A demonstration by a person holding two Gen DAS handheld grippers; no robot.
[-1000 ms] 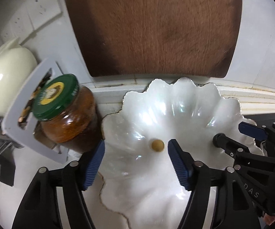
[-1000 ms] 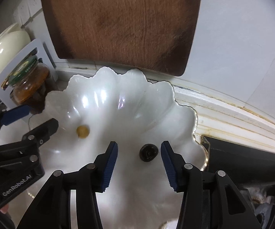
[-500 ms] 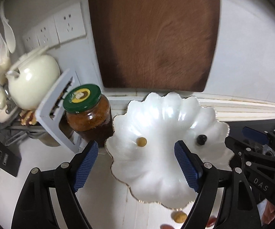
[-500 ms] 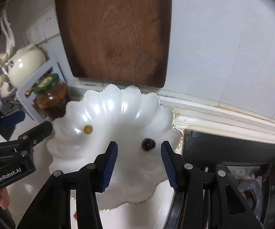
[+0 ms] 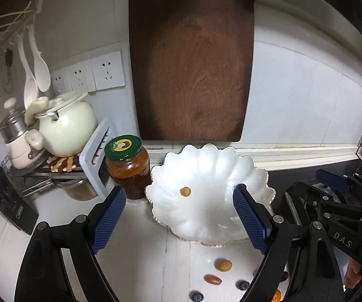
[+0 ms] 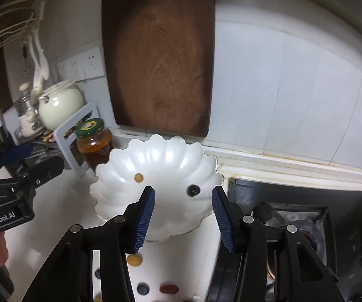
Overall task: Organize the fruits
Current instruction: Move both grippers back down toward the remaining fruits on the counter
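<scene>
Left gripper (image 5: 178,220) is opening, empty; right gripper (image 6: 182,216) stands half-open, empty. Berries (image 5: 242,285) at lower frame look small, soft, rollable: pinch gently mid-body.

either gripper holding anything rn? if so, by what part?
Nothing held. The left gripper jaws are opening with nothing between them; the right gripper jaws stand open and empty. Yellow fruit and dark berry lie in the white scalloped dish.
</scene>
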